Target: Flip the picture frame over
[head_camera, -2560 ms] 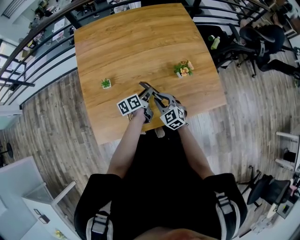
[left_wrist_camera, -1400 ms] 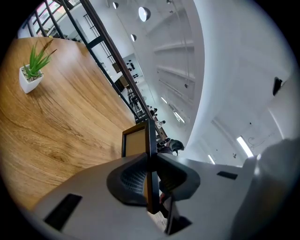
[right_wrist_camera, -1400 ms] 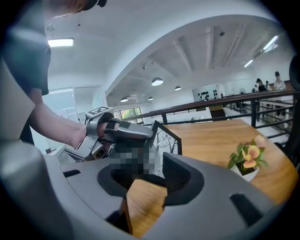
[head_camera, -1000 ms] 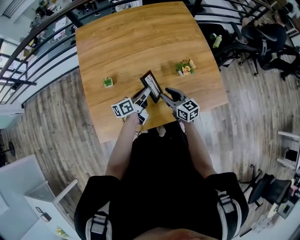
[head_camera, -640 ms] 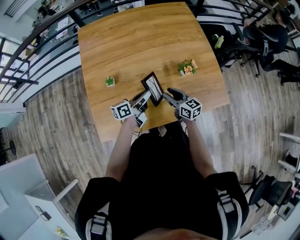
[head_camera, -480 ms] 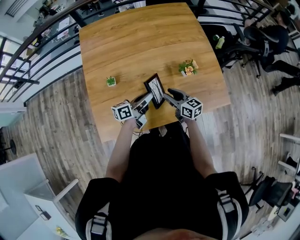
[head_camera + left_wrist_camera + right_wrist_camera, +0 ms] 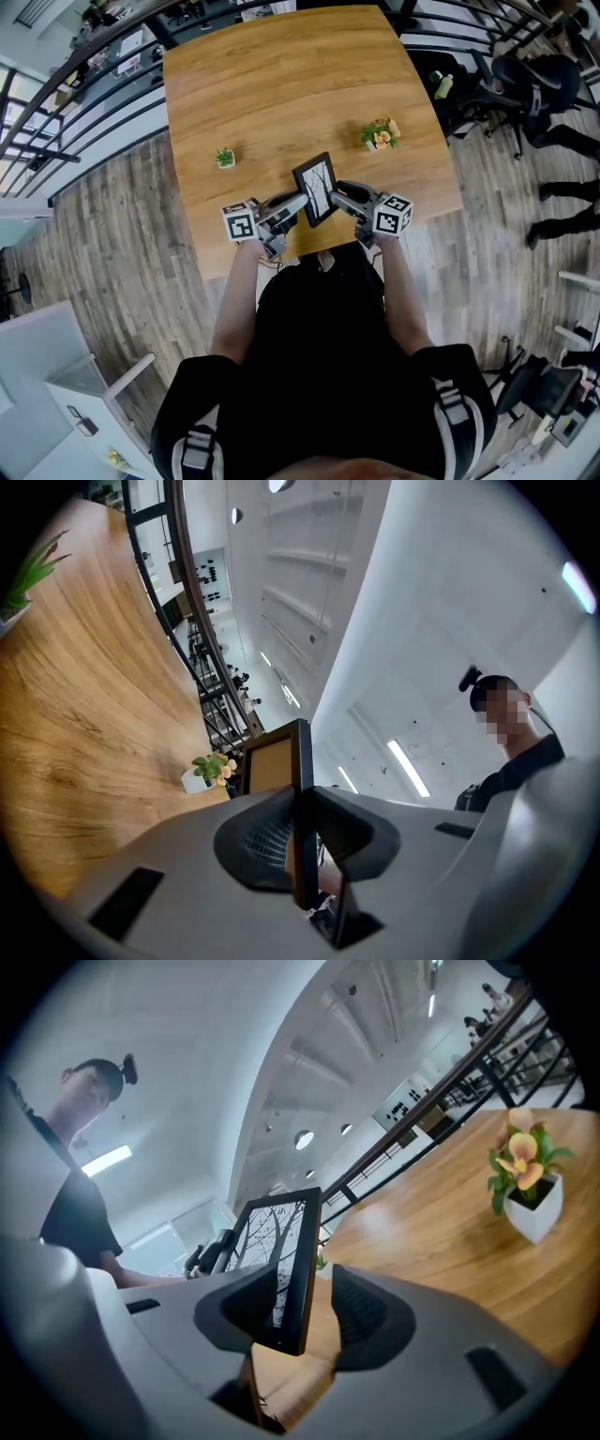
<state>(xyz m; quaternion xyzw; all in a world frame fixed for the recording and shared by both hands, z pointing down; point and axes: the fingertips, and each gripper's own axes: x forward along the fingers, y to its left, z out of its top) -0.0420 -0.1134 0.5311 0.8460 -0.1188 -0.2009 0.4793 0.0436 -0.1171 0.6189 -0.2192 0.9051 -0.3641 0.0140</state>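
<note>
Flipping is halfway done: picture frame (image 7: 315, 190) stands near upright on its edge between the two grippers, over the near edge of the desk (image 7: 272, 84). Can't tell if its lower edge touches the wood.

Left gripper (image 7: 298, 829) is clamped tight on the frame's rim, jaws narrow, both pads pressing. The brown backing board faces that side. Right gripper (image 7: 305, 1314) has the frame between its jaws, but they have just been opening. There is a visible gap between the frame and the pad on the backing side, so no real grip there. The printed side with tree branches shows in the right gripper view.

Small green plant (image 7: 225, 157) and flowering plant (image 7: 380, 134) sit farther back on the desk, well apart from the frame.

Step, as I judge it: past the lift, at the tipping point, with the load going to the left gripper alone.

Next move probably calls for:
- backing the right gripper clear of the rim without knocking the frame;
- rolling the left wrist on through;
- lowering the frame flat on its other face, then letting go.

Risk: a one-edge grip may let the frame pivot or slip.
</note>
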